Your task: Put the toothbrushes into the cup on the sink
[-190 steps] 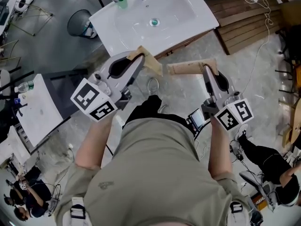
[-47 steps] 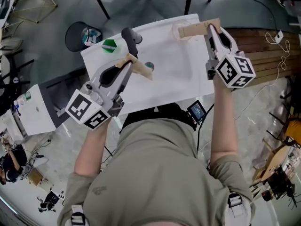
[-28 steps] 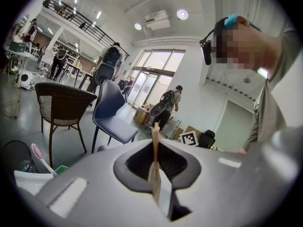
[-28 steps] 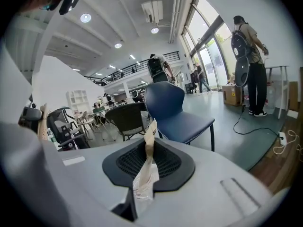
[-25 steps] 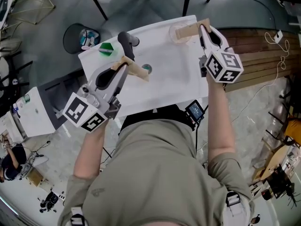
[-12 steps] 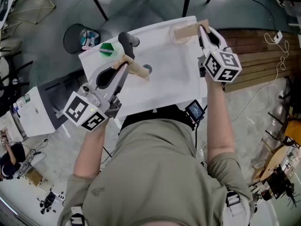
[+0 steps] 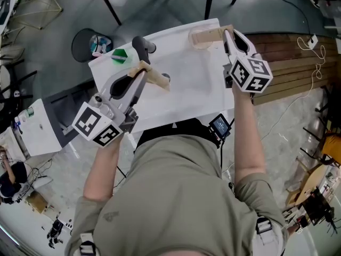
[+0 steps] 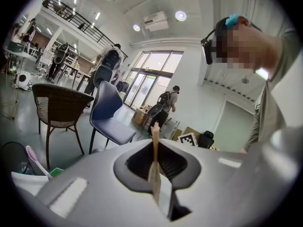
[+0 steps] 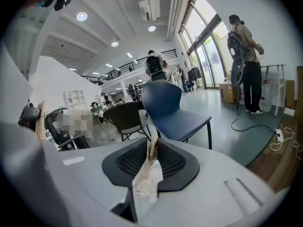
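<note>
We hold the left gripper [image 7: 160, 81] and the right gripper [image 7: 198, 37], jaws pressed together, over the white rectangular sink [image 7: 197, 87], whose far-left corner carries the green cup [image 7: 120, 55].

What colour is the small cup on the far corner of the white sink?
The small cup is green; the head view shows it best.

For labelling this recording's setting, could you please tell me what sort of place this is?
Probably an open lab or workshop hall rather than a real bathroom: the white sink stands free on a concrete floor, a blue chair stands nearby, and a railed mezzanine runs overhead.
</note>
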Demonstrator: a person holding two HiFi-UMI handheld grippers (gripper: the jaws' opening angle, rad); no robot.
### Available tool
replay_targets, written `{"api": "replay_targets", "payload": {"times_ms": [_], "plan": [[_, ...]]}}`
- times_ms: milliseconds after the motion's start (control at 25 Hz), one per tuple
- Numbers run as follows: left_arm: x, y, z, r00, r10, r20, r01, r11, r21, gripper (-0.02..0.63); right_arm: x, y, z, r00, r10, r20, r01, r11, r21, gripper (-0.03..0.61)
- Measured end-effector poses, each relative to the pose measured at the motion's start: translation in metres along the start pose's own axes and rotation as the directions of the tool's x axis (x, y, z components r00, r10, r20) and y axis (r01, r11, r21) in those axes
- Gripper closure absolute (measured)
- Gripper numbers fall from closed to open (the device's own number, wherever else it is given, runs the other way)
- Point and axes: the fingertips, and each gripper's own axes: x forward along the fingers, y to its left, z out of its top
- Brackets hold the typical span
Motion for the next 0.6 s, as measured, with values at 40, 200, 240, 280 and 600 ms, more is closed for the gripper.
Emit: {"api": "replay_targets", "payload": {"times_ms": [40,200,240,280,600], "plan": [[0.0,-0.001,0.0,1.0,0.0,0.001,0.0,1.0,0.0,0.594,-0.002,-0.001,0.001,1.0,-0.001,0.004,0.001,1.0,0.001,0.523],[0.002,-0.007,0.002,1.0,-0.002,0.005,0.002,1.0,0.007,0.594,-0.011,-0.004,0.008,1.0,-0.003,0.022,0.003,1.0,0.001,0.522],[0.003,-0.009,0.004,1.0,-0.002,0.006,0.002,1.0,0.011,0.594,-0.013,-0.006,0.01,1.0,-0.003,0.025,0.003,1.0,0.001,0.522],[0.004,-0.011,0.005,1.0,-0.003,0.008,0.003,1.0,0.015,0.594,-0.015,-0.007,0.012,1.0,-0.004,0.029,0.004,1.0,0.001,0.52],[0.016,-0.02,0.015,1.0,-0.004,0.021,0.003,0.999,0.039,0.594,-0.044,-0.02,0.03,0.997,-0.018,0.073,0.019,1.0,-0.002,0.52]]}}
